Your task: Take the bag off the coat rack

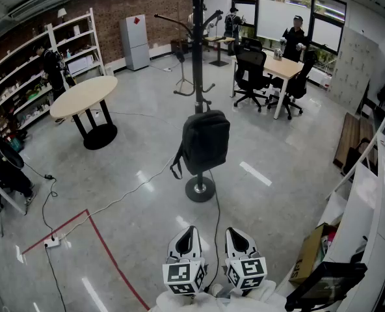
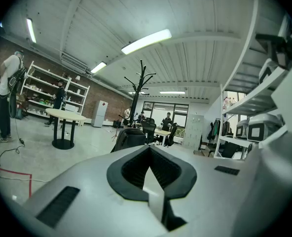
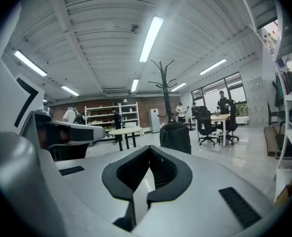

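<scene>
Left tongs [image 1: 185, 238]: jaws together, nothing between them
Right tongs [image 1: 240, 238]: jaws together, also empty
Bag [image 1: 206, 142]: well ahead of both tongs, hanging low on the coat rack [image 1: 198, 57]
Handling: probably soft, slumping fabric of moderate weight; may swing
Hold: best by the top loop near the hook, lifting upward

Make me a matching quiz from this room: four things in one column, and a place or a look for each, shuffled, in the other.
1 backpack
2 round table
3 refrigerator
4 red tape line

A against the brick wall
B marking a corner on the floor
C hanging on the coat rack
D light top, black base

Pairs: 1-C, 2-D, 3-A, 4-B
</scene>
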Available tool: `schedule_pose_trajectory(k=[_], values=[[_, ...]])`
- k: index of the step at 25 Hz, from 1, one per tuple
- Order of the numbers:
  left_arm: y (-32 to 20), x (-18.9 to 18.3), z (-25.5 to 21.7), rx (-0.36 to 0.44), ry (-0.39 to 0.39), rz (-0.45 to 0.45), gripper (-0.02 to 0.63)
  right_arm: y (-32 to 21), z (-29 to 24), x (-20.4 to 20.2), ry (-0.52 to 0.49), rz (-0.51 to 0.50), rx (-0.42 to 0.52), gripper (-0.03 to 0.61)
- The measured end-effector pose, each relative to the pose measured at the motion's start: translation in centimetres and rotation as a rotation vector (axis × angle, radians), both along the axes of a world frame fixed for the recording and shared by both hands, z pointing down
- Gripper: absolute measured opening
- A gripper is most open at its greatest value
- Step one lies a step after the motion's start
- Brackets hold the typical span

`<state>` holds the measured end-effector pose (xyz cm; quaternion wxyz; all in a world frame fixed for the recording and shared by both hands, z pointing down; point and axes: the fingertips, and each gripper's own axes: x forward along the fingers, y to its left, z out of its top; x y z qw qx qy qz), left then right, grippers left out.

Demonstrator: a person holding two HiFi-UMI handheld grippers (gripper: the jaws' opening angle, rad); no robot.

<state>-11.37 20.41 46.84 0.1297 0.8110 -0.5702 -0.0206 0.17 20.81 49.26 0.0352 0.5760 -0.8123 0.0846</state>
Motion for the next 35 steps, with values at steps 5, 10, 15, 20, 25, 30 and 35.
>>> schedule_pose_trajectory(k=[5, 10, 15, 20, 25, 30, 35], values=[[-0.8, -0.8, 0.7, -0.01, -0.004, 0.009, 0.0, -0.3, 0.7, -0.4, -0.02, 0.025, -0.016, 0.011], [-1.8, -1.0, 1.3, -0.02, -0.013, 0.04, 0.0, -0.9, 1.4, -0.4, -0.042, 0.06, -0.028, 0.011], [-3.3, -0.9, 1.2, -0.012, -0.027, 0.061, 0.001, -2.3, 1.2, -0.6, -0.053, 0.074, -0.019, 0.011], [-4.6, -0.7, 0.9, -0.002, -0.033, 0.061, 0.001, -3.7, 1.0, -0.5, -0.055, 0.072, -0.011, 0.011], [-5.8, -0.2, 1.4, -0.012, -0.039, 0.055, 0.001, -5.2, 1.1, -0.1, -0.044, 0.062, -0.008, 0.011], [-7.3, 0.7, 1.6, -0.02, -0.043, 0.05, 0.0, -6.9, 1.3, 0.5, -0.049, 0.051, -0.012, 0.011], [-9.6, 1.6, 1.8, -0.024, -0.044, 0.032, 0.002, -9.5, 1.3, 1.3, -0.05, 0.025, -0.012, 0.011]])
